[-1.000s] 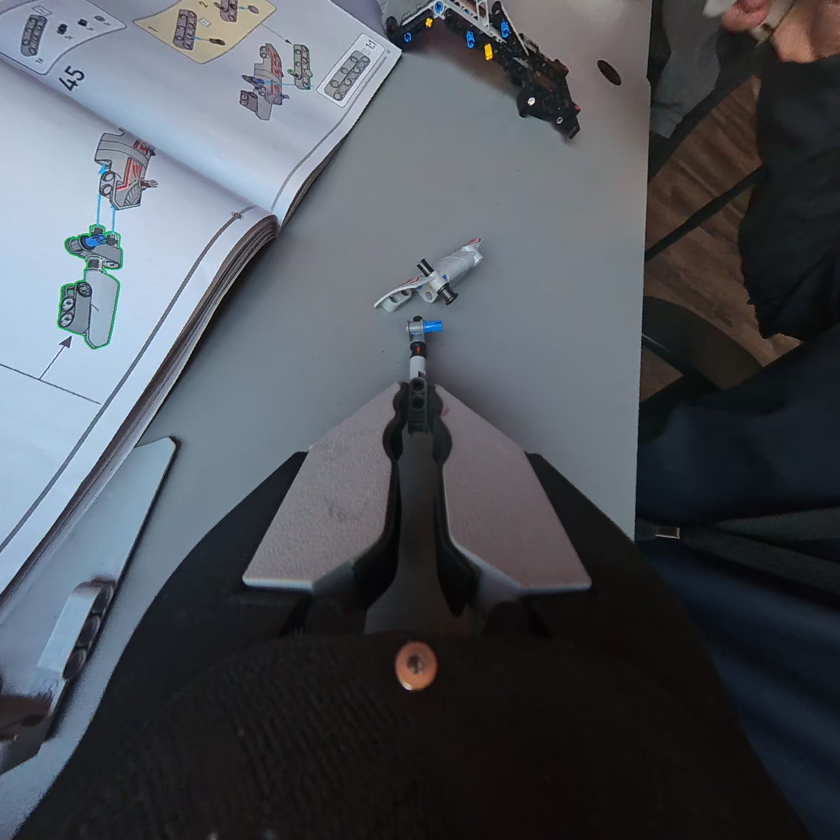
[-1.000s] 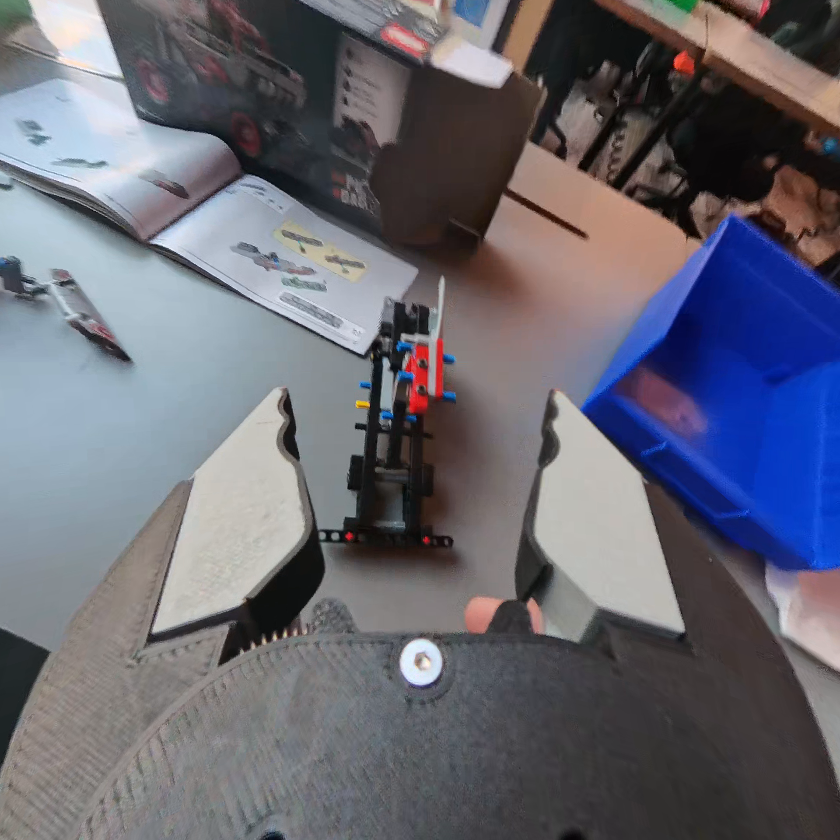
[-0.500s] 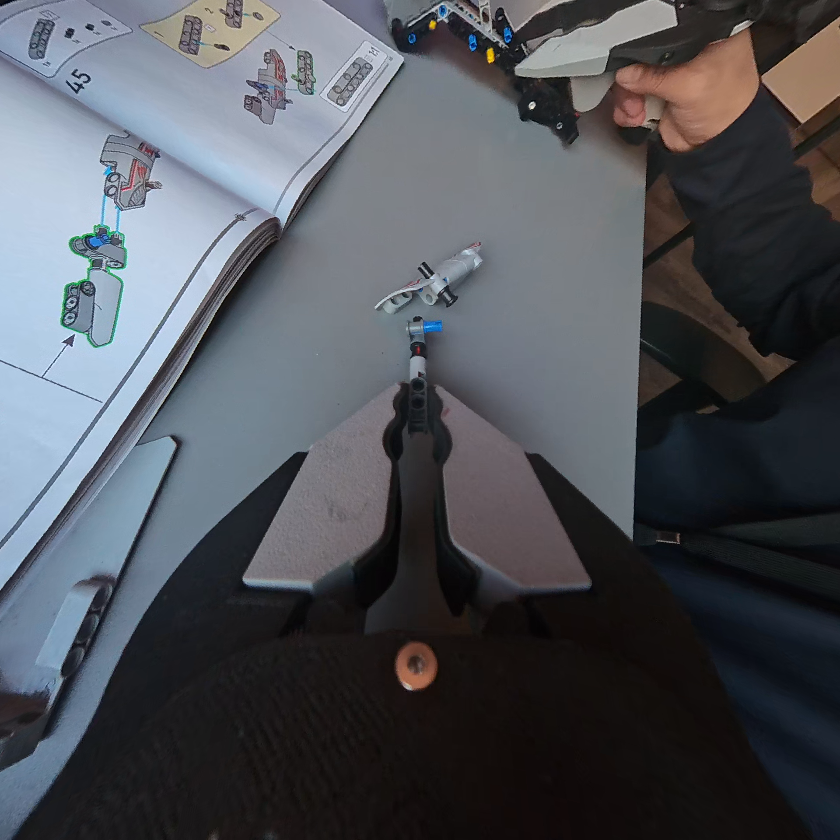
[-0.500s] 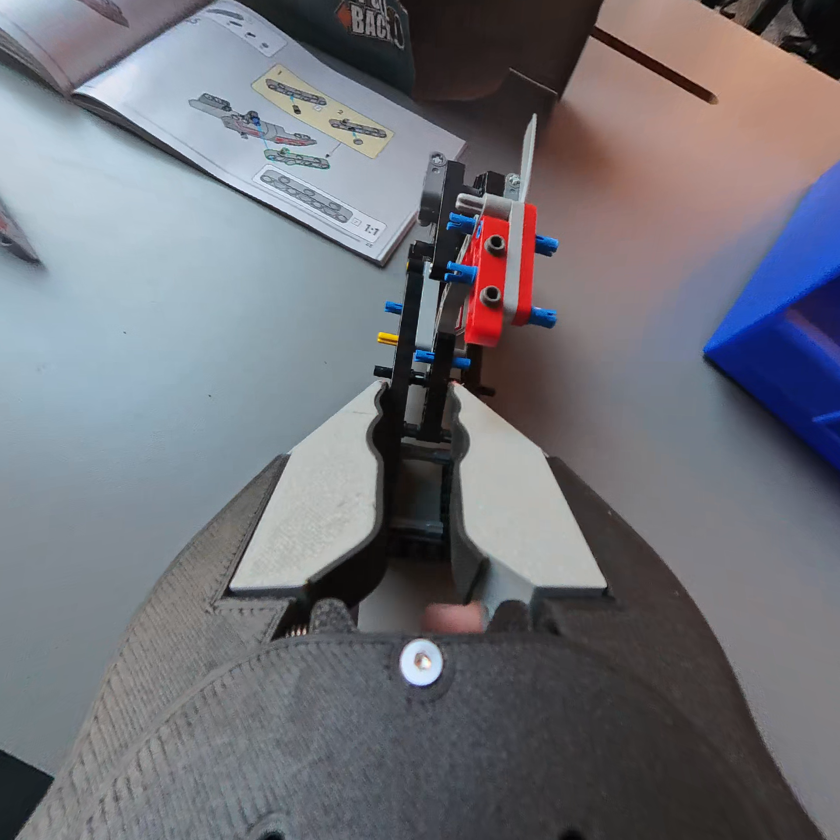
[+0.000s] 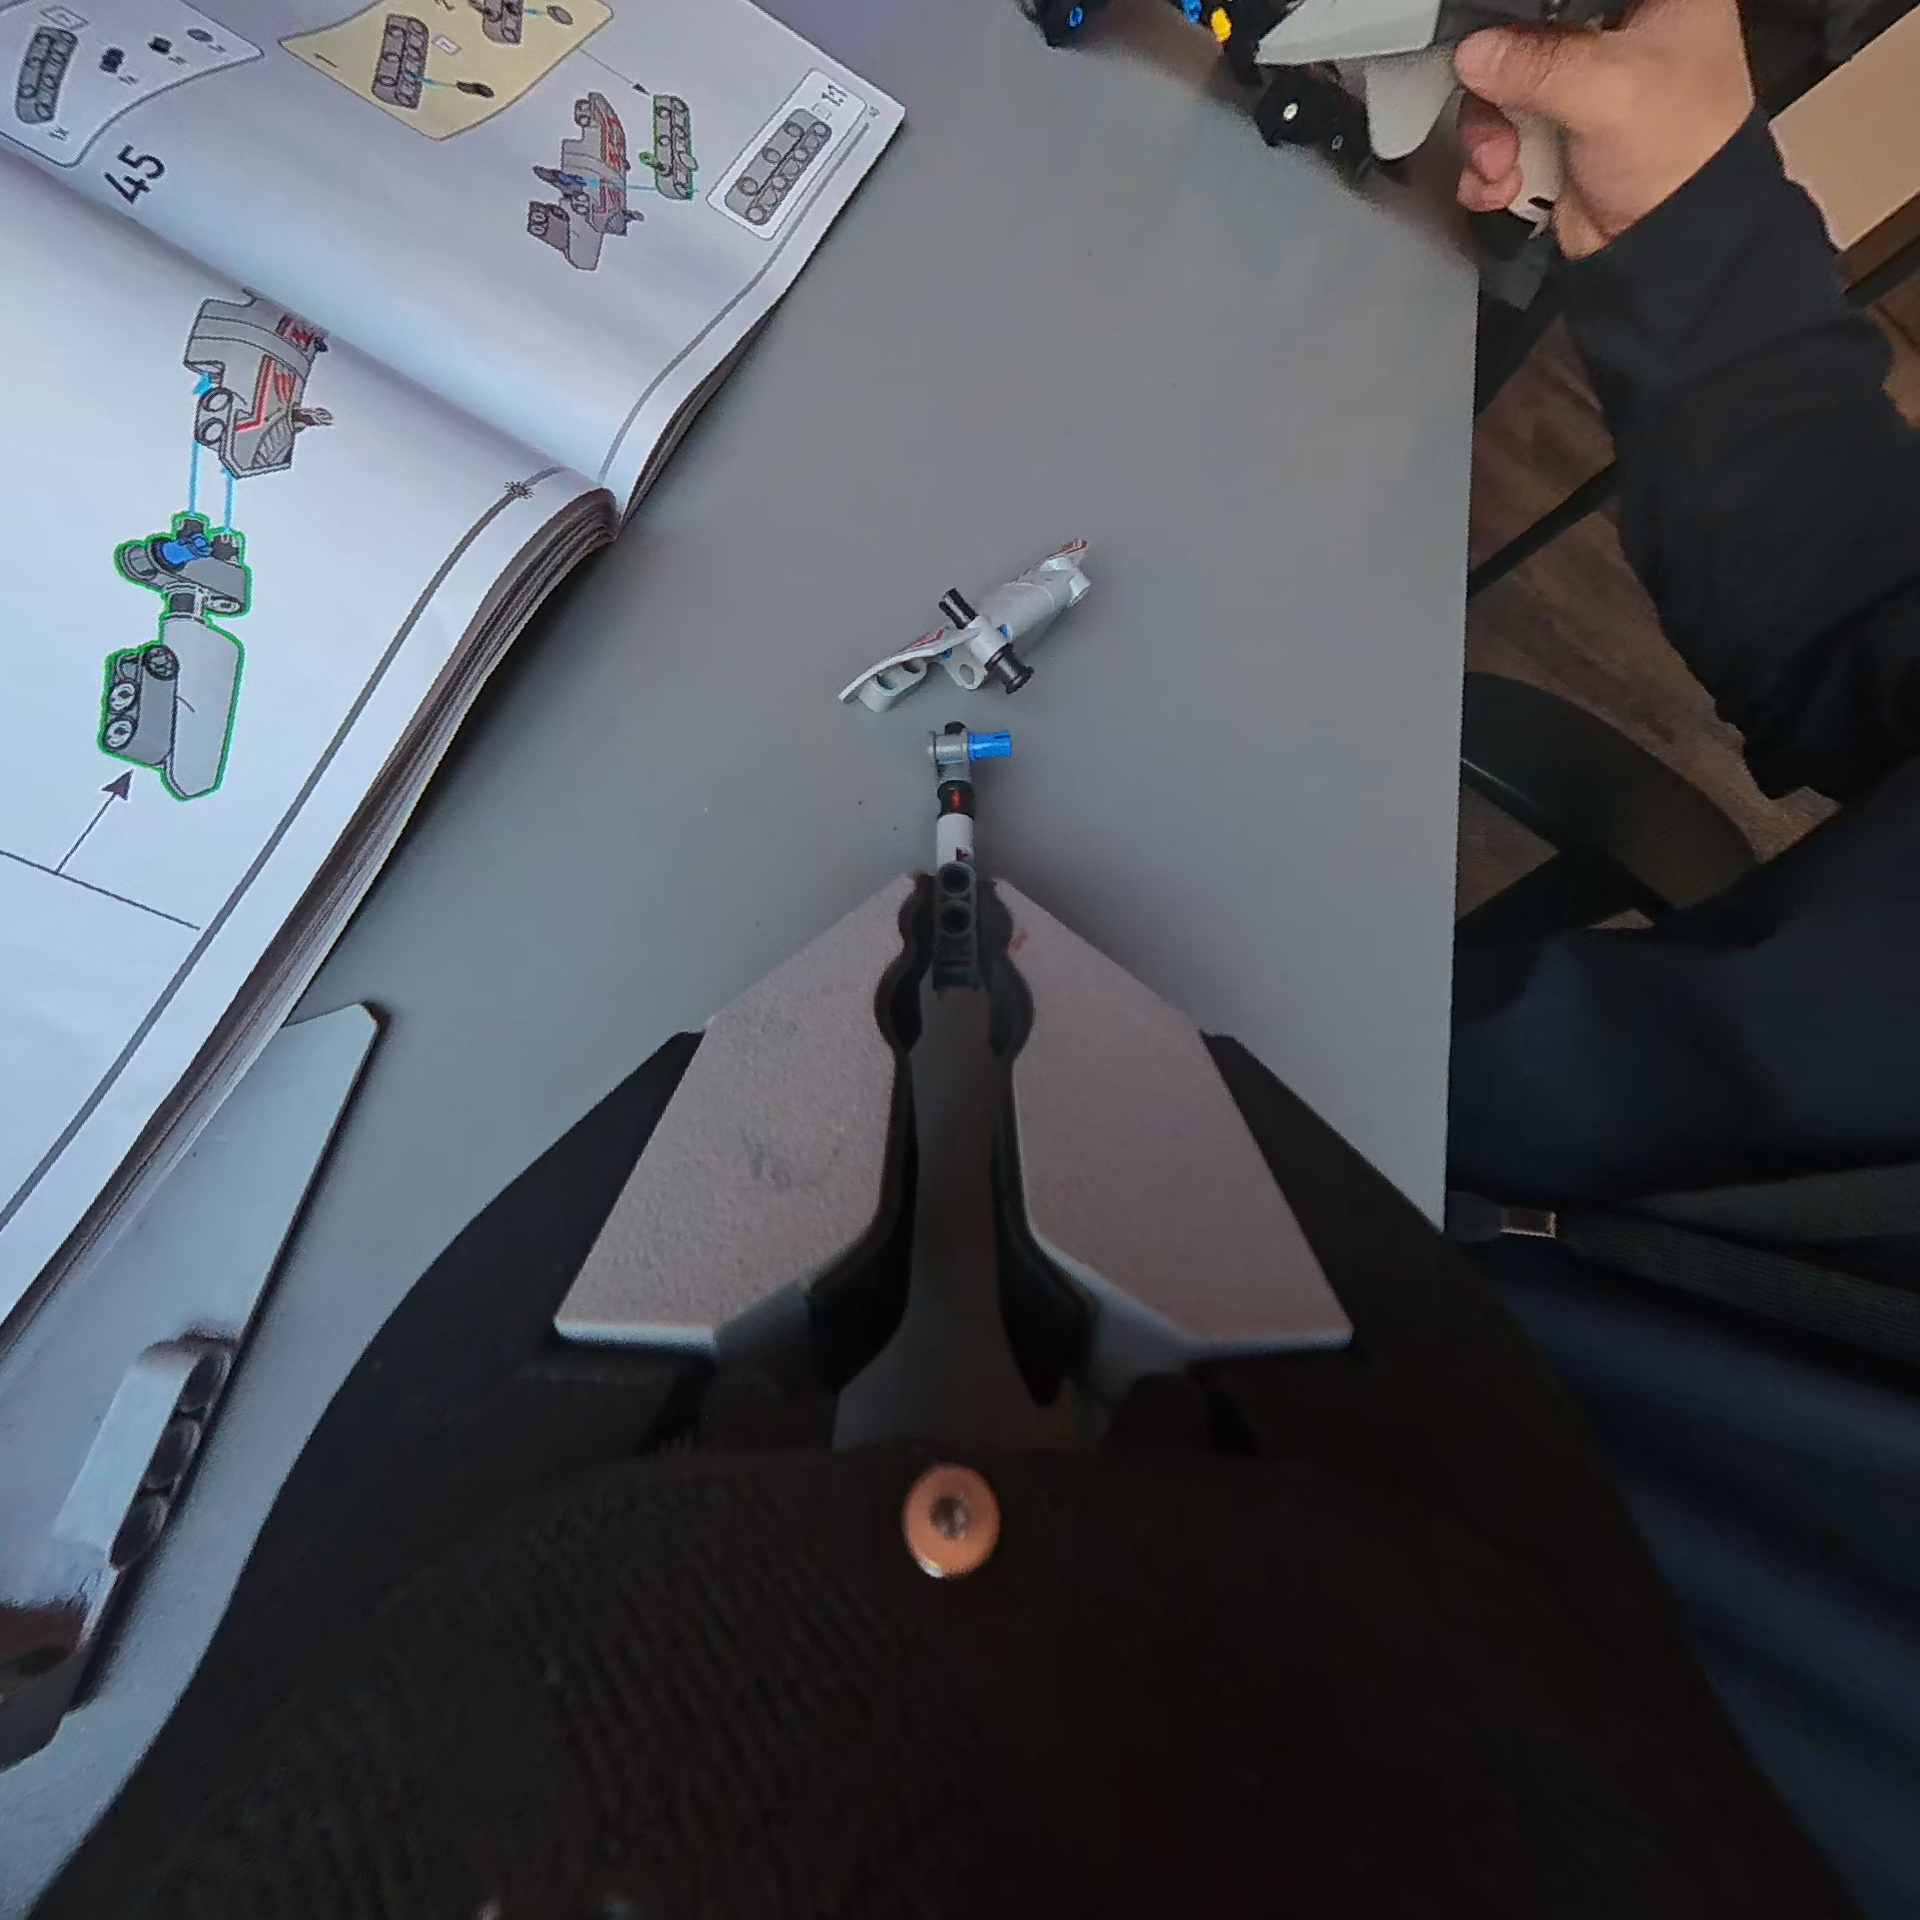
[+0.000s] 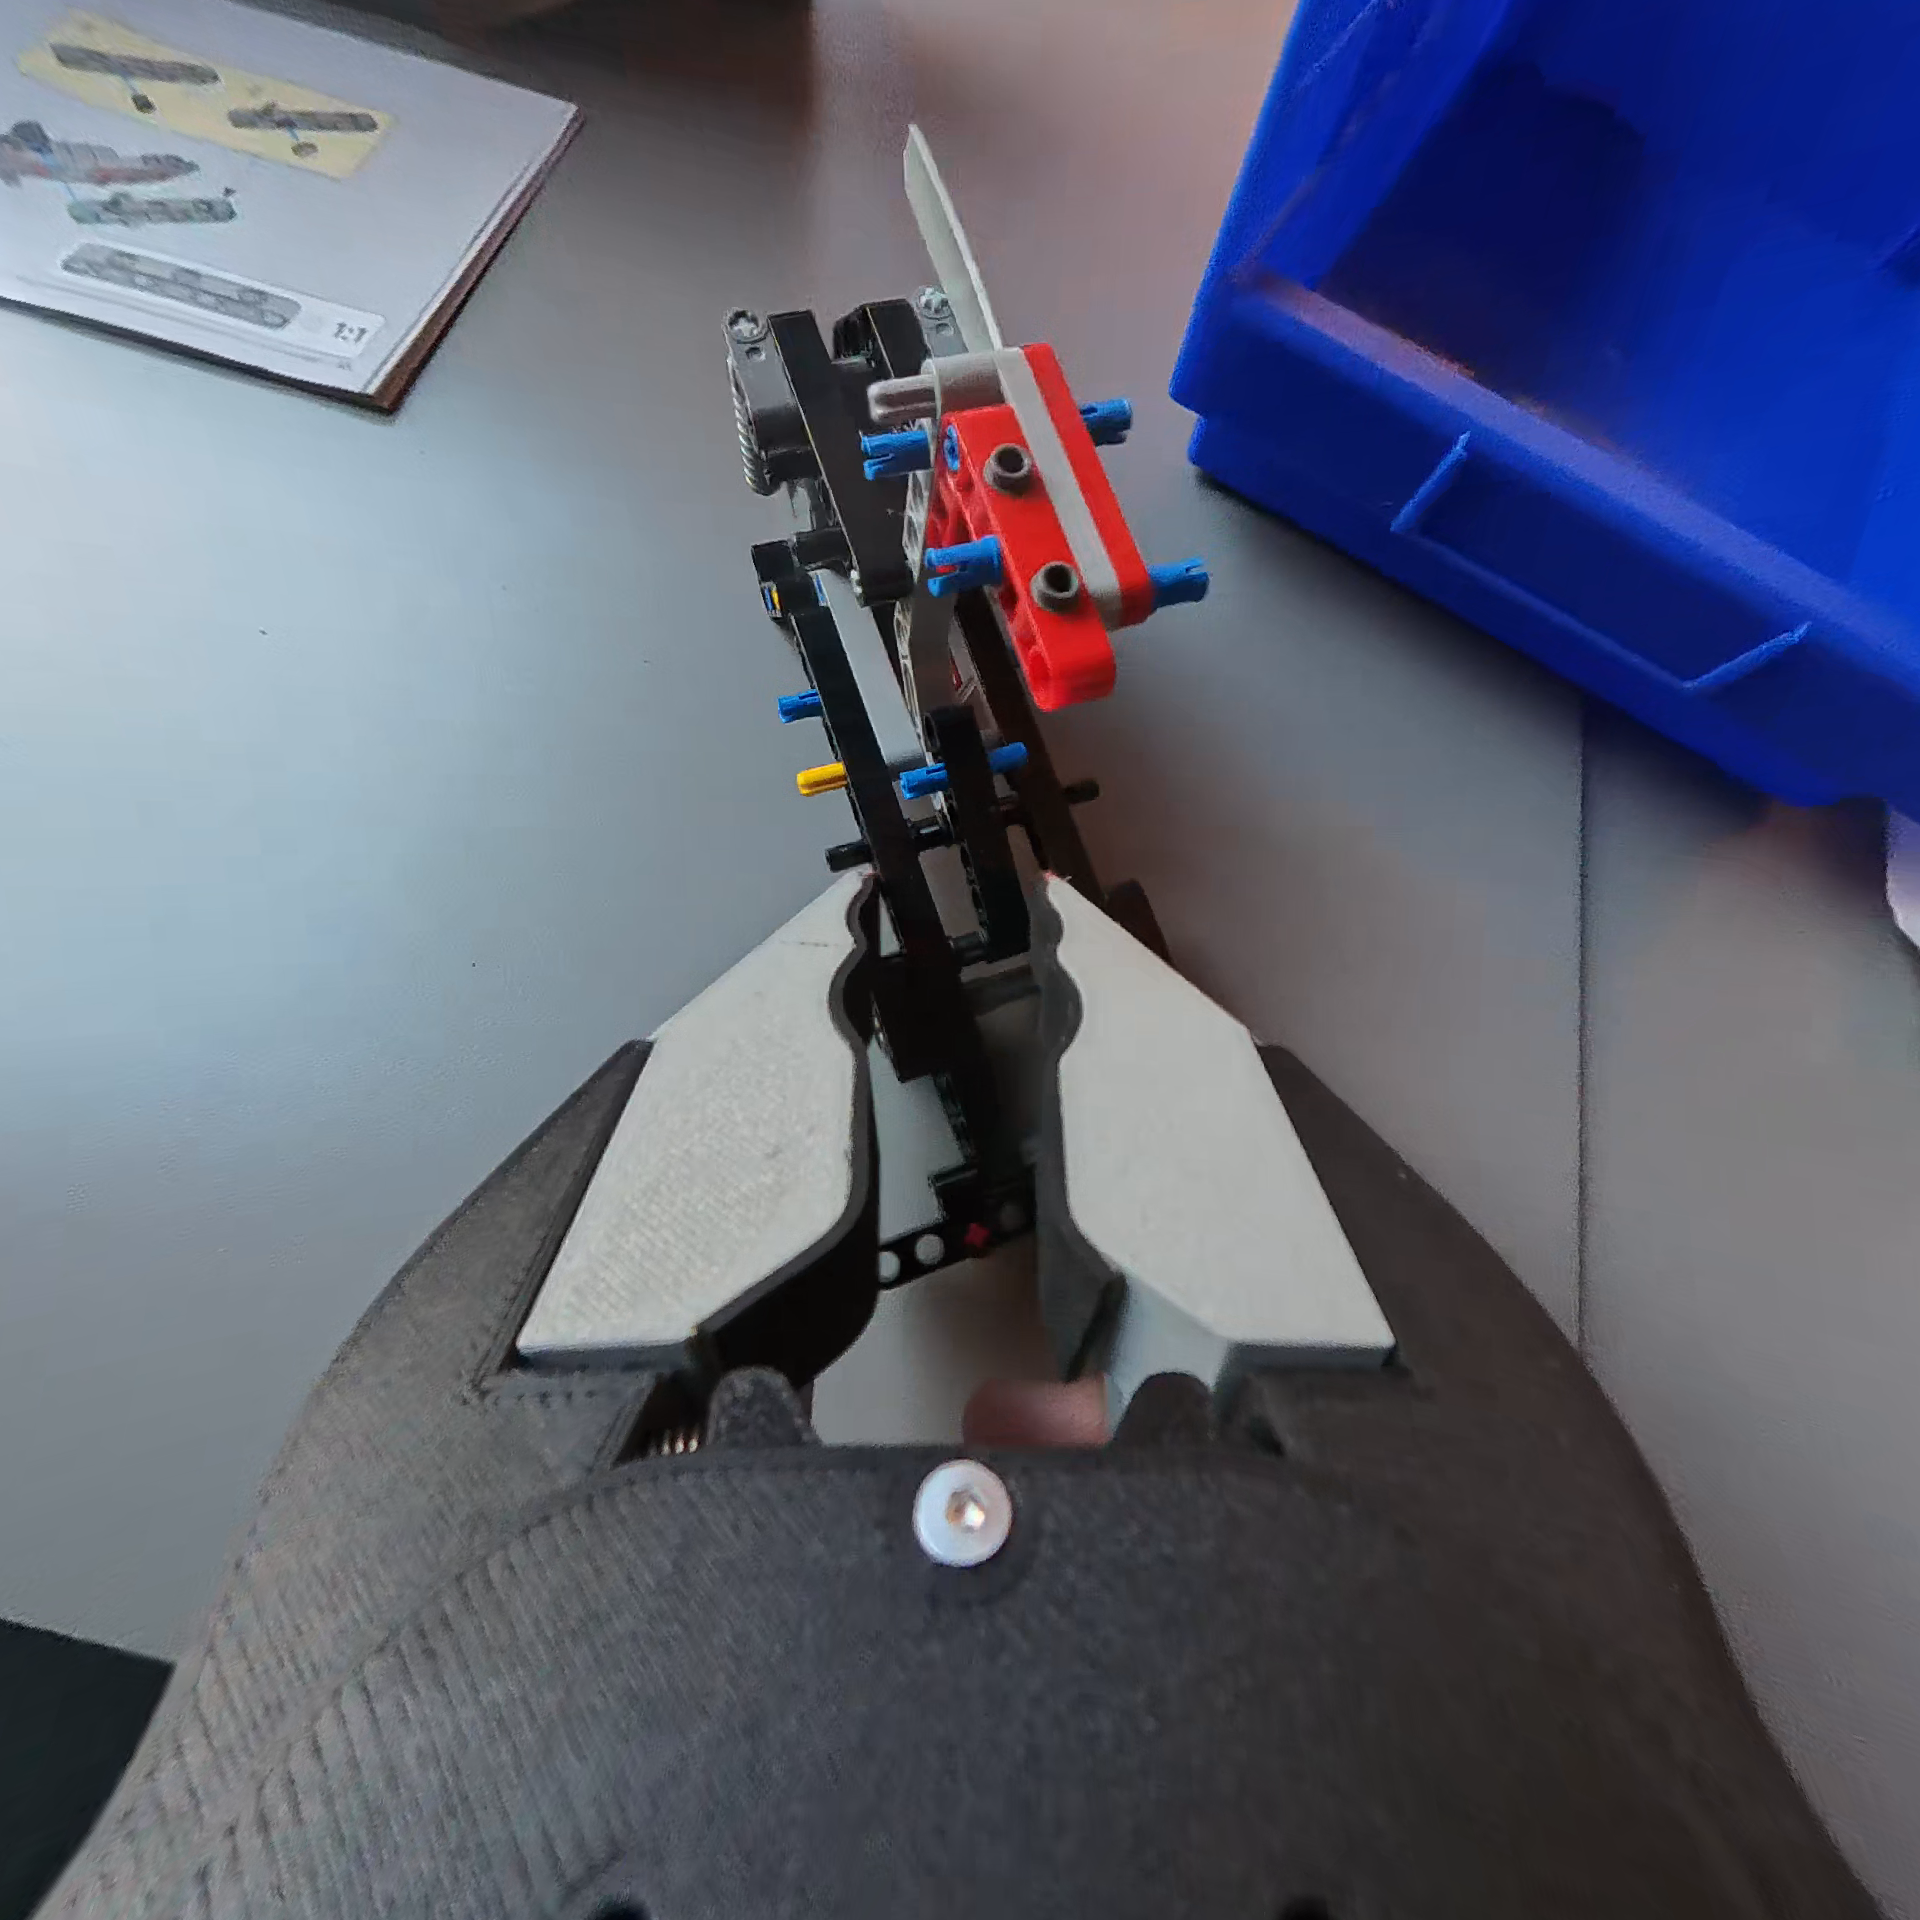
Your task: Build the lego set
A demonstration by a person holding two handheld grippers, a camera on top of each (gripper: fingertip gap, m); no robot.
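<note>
My left gripper (image 5: 956,894) is shut on a small lego sub-assembly (image 5: 958,821): a dark beam with a white axle, a grey connector and a blue pin at its tip, held over the grey table. A small grey-white lego piece with black pins (image 5: 971,644) lies on the table just beyond it. My right gripper (image 6: 956,894) is shut on the black lego chassis (image 6: 914,665), which carries a red beam (image 6: 1039,561), blue pins and a yellow pin, and holds it tilted above the table. The right gripper and the hand on it also show at the left wrist view's top right (image 5: 1382,73).
The open instruction booklet (image 5: 312,364) covers the table's left side; its corner shows in the right wrist view (image 6: 260,208). A blue bin (image 6: 1621,364) stands close on the right of the chassis. The table edge (image 5: 1460,727) runs along the right, with a person's dark sleeve (image 5: 1745,436) beyond. One gripper's finger ends stand about 40 cm off the other's.
My right gripper came down over the chassis, shut on it and lifted it, tilting it toward the blue bin. My left gripper stayed still with its sub-assembly.
</note>
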